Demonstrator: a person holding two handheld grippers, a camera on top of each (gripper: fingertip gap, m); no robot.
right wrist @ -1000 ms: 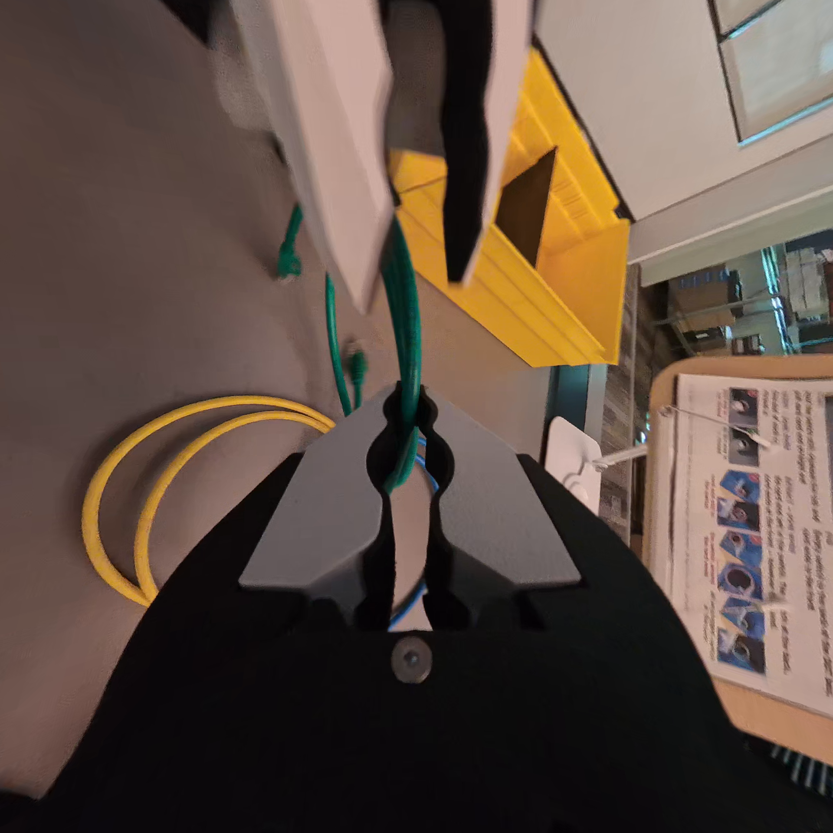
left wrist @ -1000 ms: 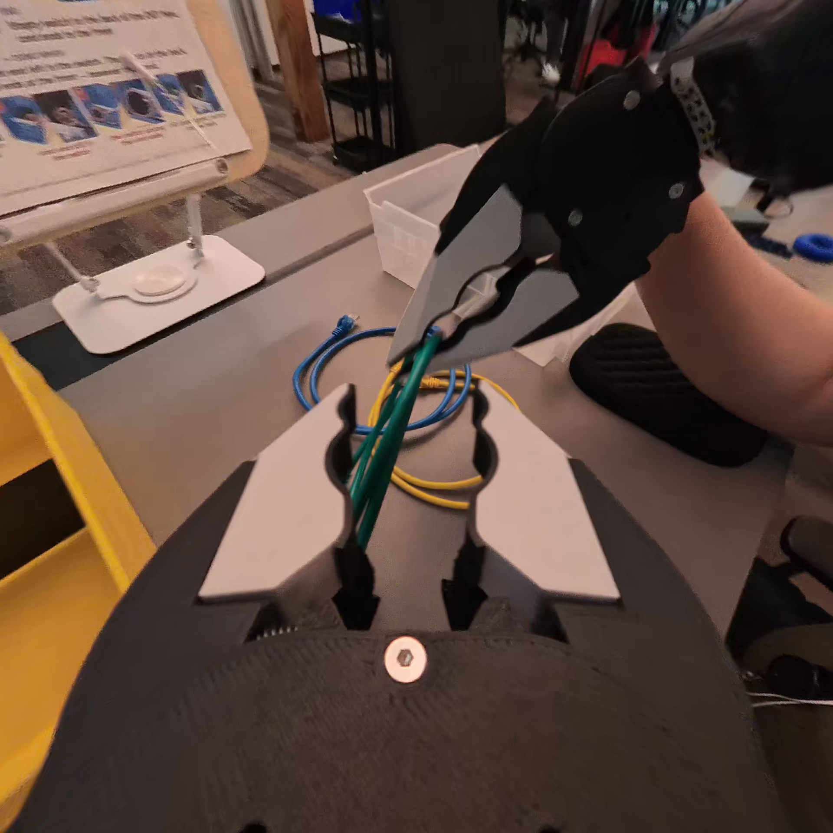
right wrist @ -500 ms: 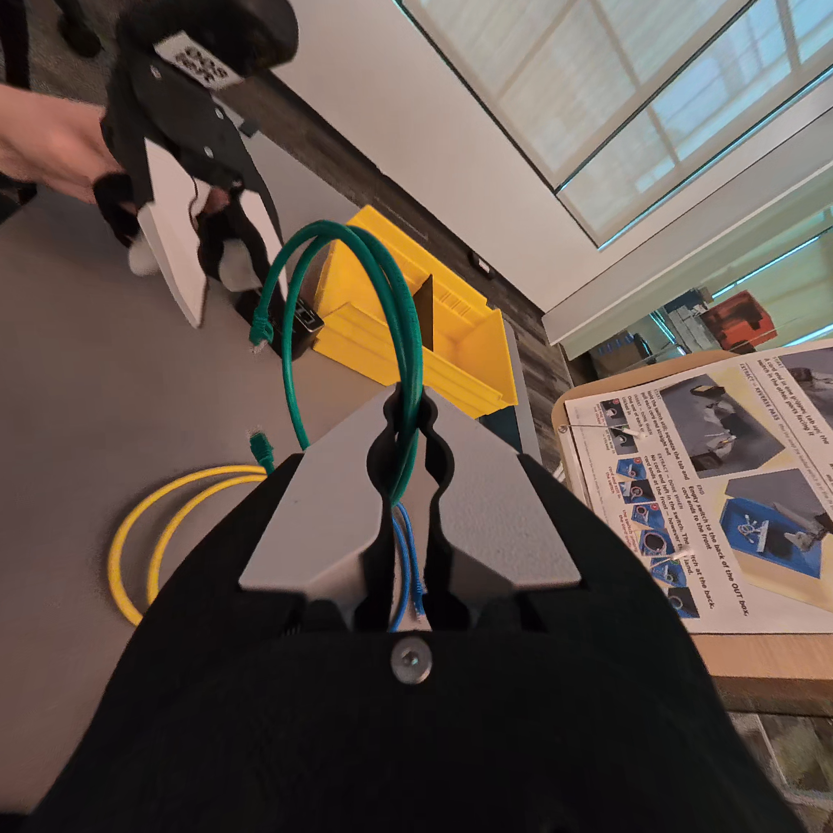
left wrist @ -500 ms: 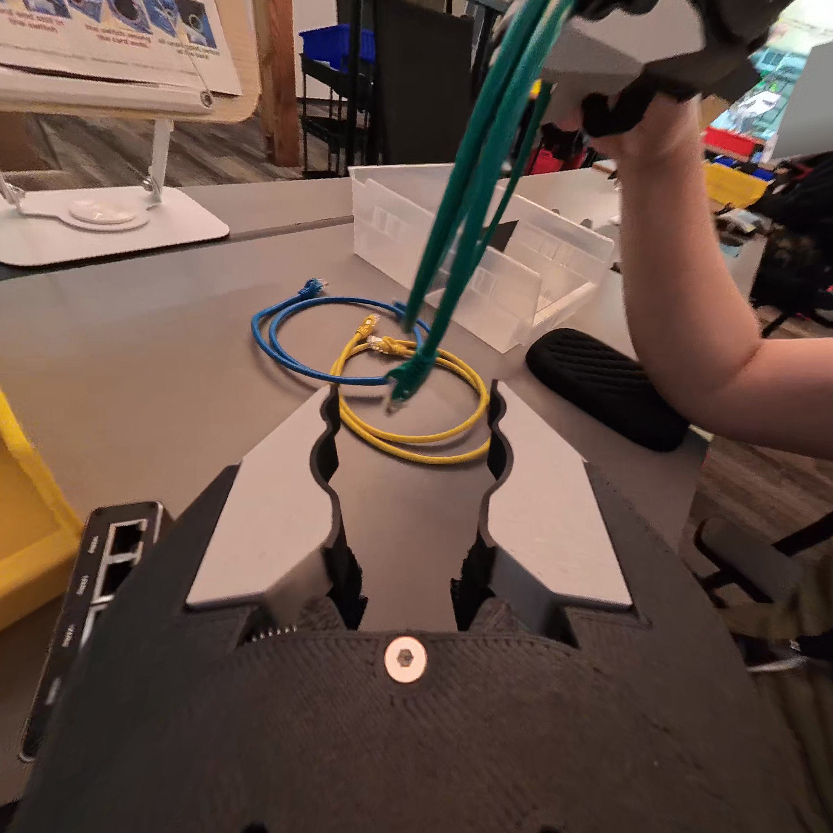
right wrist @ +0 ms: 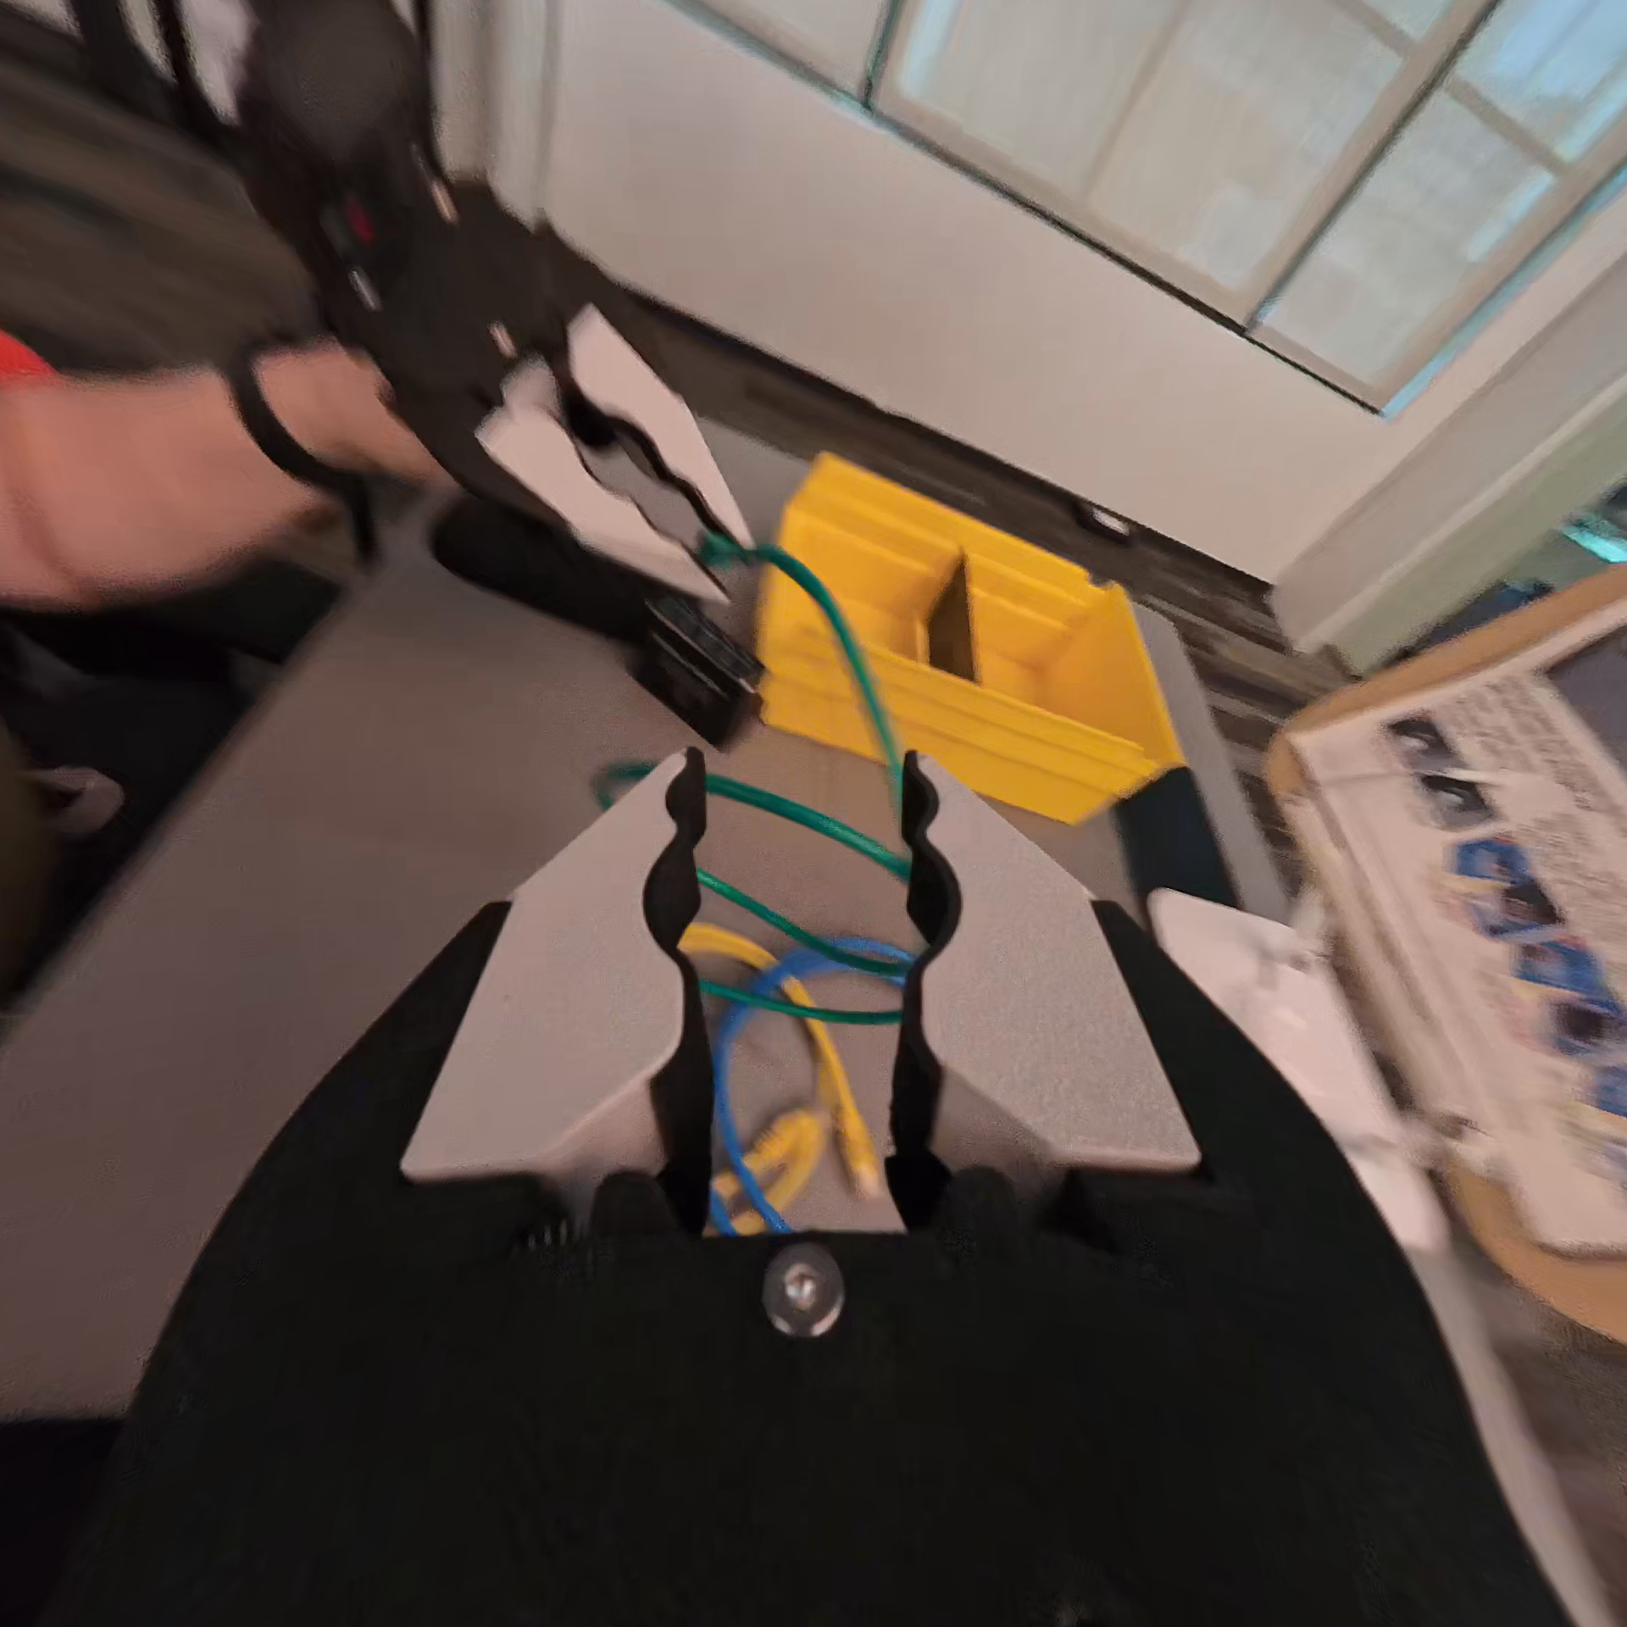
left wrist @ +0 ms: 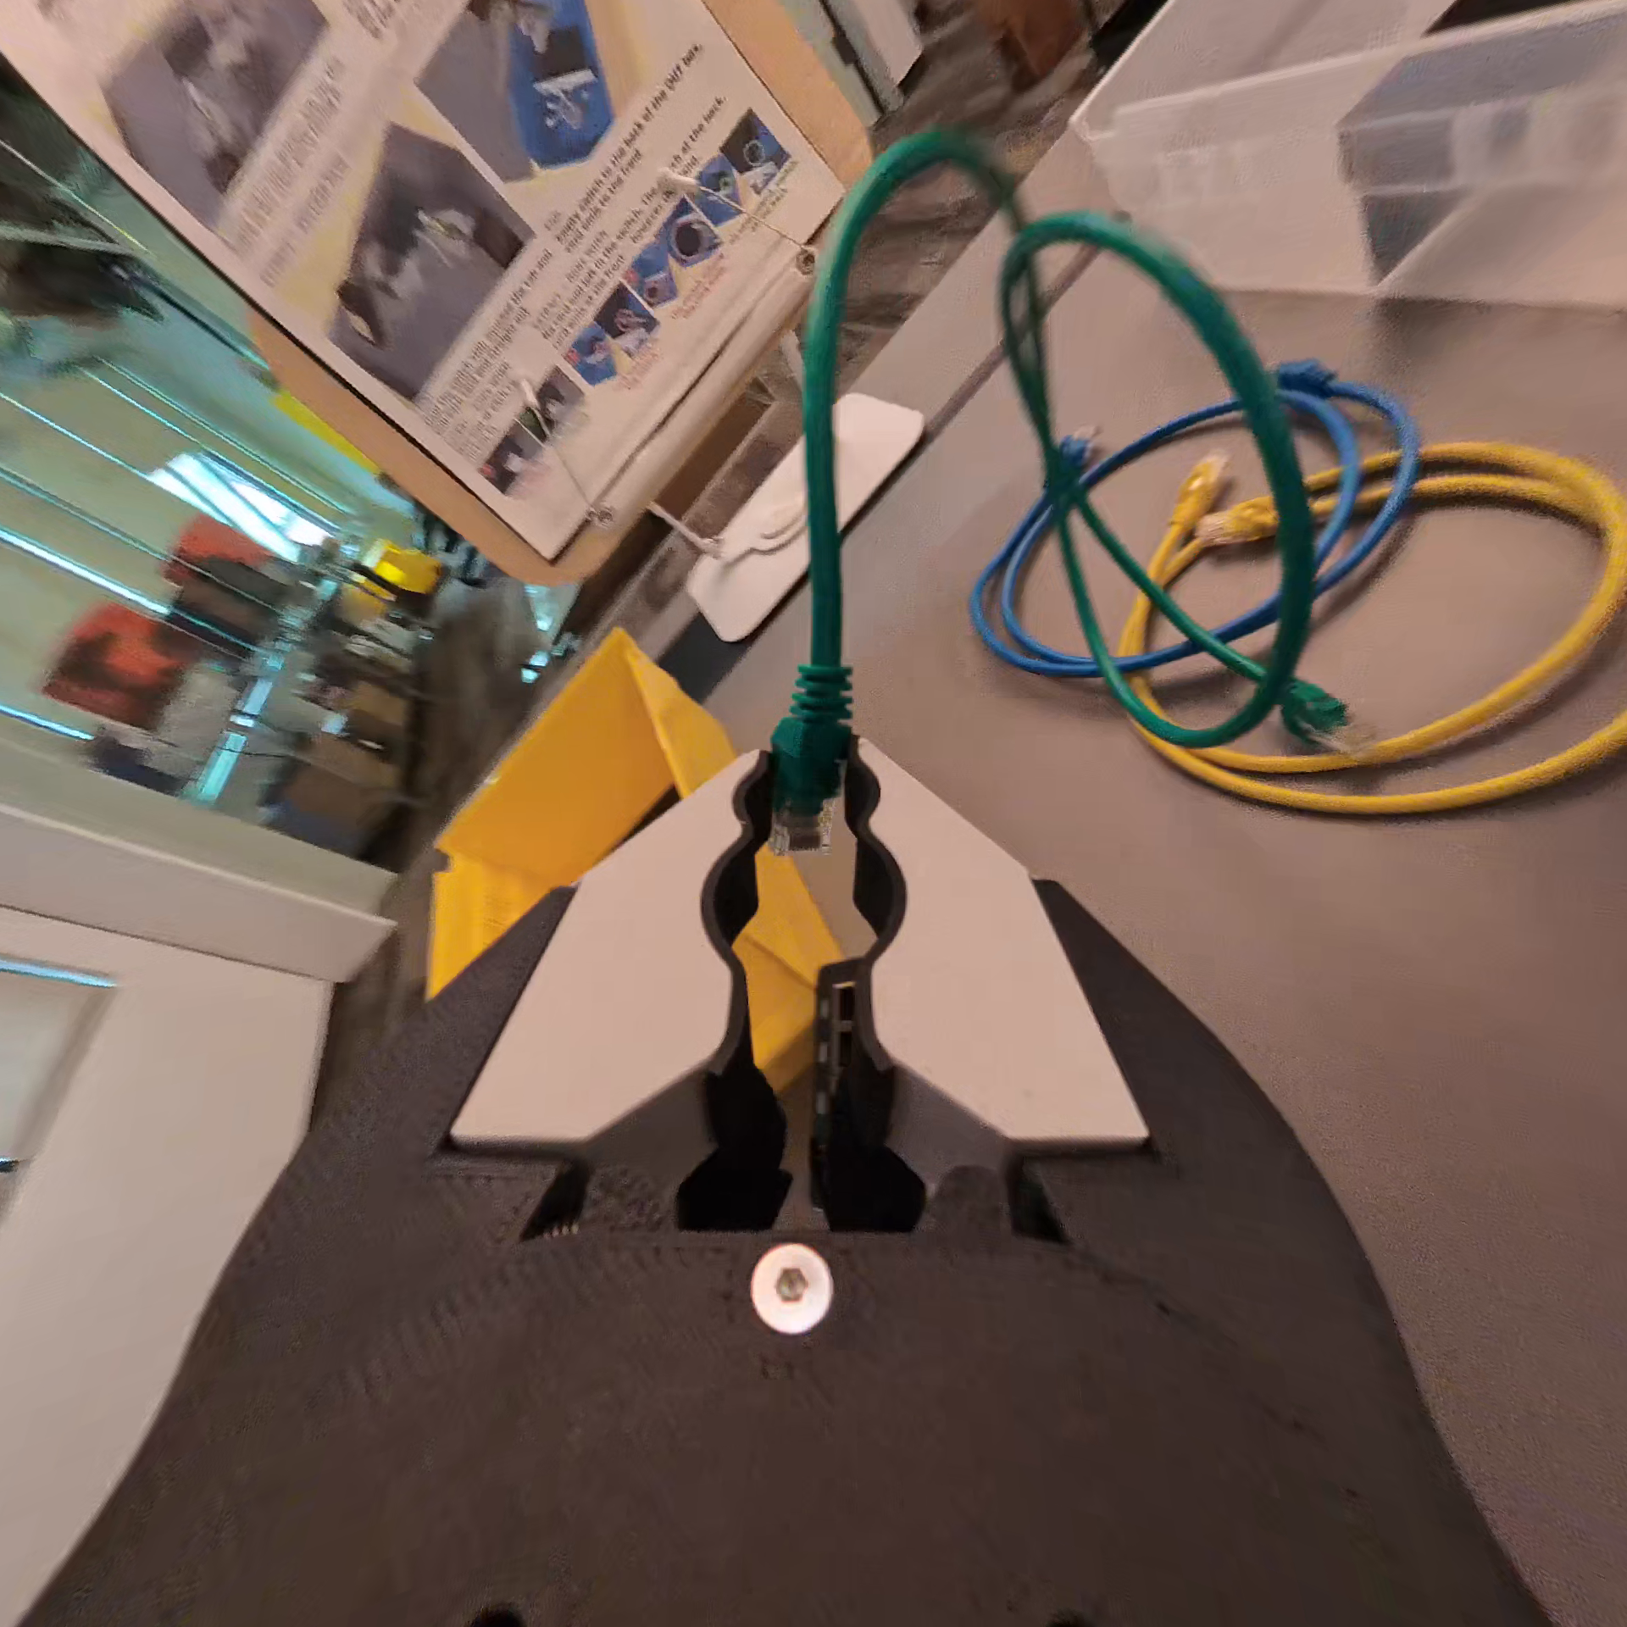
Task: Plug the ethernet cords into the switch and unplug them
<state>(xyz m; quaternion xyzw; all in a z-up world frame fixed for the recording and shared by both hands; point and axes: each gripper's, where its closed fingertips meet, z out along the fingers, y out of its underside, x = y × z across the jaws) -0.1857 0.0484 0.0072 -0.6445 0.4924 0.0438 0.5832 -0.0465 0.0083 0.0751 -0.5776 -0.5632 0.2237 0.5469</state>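
The yellow bin (right wrist: 960, 678) at the table's left shows only a dark divider inside; the black switch (right wrist: 700, 665) lies just beside it. The left gripper (left wrist: 806, 775) is clamped on the green cord (left wrist: 823, 493) at its plug, clear tip pointing back toward the camera, cable arching up and over the blue cord (left wrist: 1188, 546) and yellow cord (left wrist: 1444, 704). The right gripper (right wrist: 801, 775) is spread, holding nothing. A clear bin (left wrist: 1321, 150) stands far right, contents unclear.

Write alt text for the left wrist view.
The left hand-held gripper is shut on the plug of a green ethernet cord, whose loops arc over a grey table. Coiled blue and yellow cords lie behind; a yellow bin sits left.
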